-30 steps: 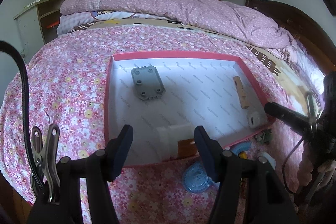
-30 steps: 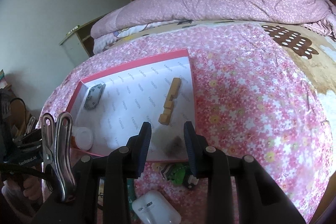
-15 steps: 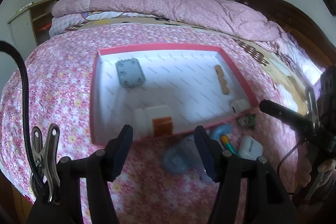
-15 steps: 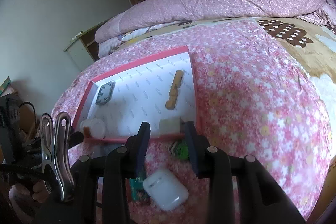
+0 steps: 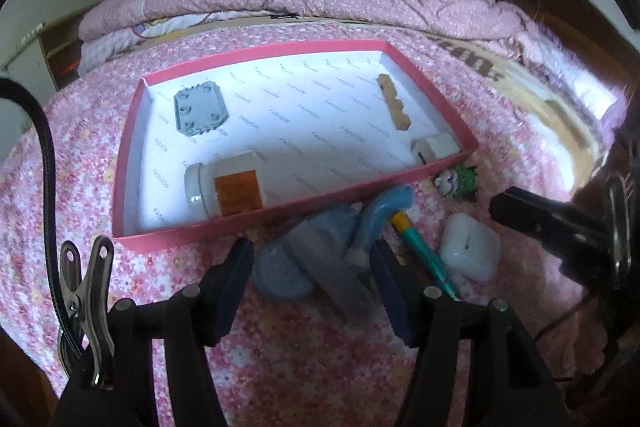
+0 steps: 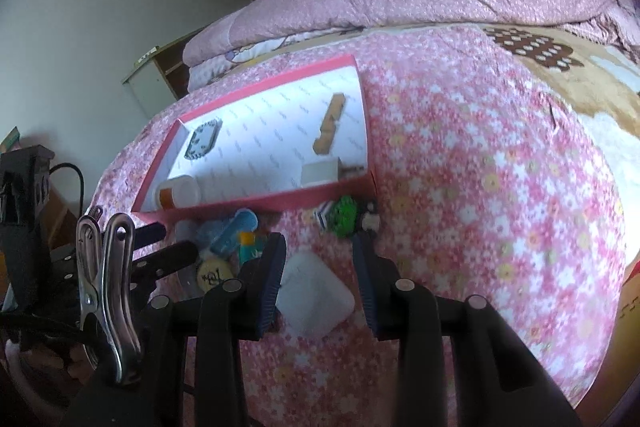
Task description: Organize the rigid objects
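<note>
Bed (image 5: 120, 131): red box (image 5: 256, 219) holds four items; about five remain at its 6 o'clock. Left gripper (image 5: 312, 291), right gripper (image 6: 318, 283) both open, empty.

Left wrist view: looks forward and down along its own fingers across the bed (image 5: 80, 147) toward the headboard end, close above the near long rim of the red box (image 5: 256, 219). Whole box in frame.

Right wrist view: same bed (image 6: 500, 167), set further right, facing the box's near right corner (image 6: 370, 183) obliquely.

Shared: the box and the loose clutter along its near rim; each view catches the other gripper at its edge.
</note>
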A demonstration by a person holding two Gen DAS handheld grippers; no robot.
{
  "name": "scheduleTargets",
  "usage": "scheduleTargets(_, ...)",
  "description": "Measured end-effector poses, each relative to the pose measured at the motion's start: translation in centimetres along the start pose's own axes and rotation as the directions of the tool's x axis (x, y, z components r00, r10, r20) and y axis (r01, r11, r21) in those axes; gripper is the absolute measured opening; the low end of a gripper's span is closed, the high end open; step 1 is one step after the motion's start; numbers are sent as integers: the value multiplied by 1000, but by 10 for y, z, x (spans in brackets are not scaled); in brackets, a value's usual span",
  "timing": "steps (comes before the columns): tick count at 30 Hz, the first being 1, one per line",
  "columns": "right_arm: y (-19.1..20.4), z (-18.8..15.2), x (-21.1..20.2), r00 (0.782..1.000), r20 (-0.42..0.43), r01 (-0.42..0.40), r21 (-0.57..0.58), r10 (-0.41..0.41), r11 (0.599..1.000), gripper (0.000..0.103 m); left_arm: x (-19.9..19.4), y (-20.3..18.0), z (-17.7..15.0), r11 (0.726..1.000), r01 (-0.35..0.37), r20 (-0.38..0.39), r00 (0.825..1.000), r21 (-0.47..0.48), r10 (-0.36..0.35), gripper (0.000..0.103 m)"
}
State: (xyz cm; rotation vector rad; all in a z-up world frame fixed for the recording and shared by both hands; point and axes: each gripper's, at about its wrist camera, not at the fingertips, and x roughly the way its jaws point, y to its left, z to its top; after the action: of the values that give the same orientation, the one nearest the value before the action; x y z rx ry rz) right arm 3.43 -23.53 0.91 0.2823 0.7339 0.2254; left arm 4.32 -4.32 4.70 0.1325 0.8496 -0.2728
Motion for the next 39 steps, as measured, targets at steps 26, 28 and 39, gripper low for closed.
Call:
scheduleTargets(26, 1, -21, 6, 999, -38, -2, 21, 2, 1000, 36, -20, 55, -52, 996, 15, -41, 999, -84, -18, 64)
scheduleTargets(28, 1, -21, 6, 999, -37, -2, 22, 3, 1000, 36, -25, 58, -55, 996, 37, -36, 999, -80, -39, 64)
scheduleTargets(39, 1, -23, 4, 999, -41, 7, 30, -5, 1000, 36, -31, 40, -71, 981, 159, -44, 987, 108, -155, 76)
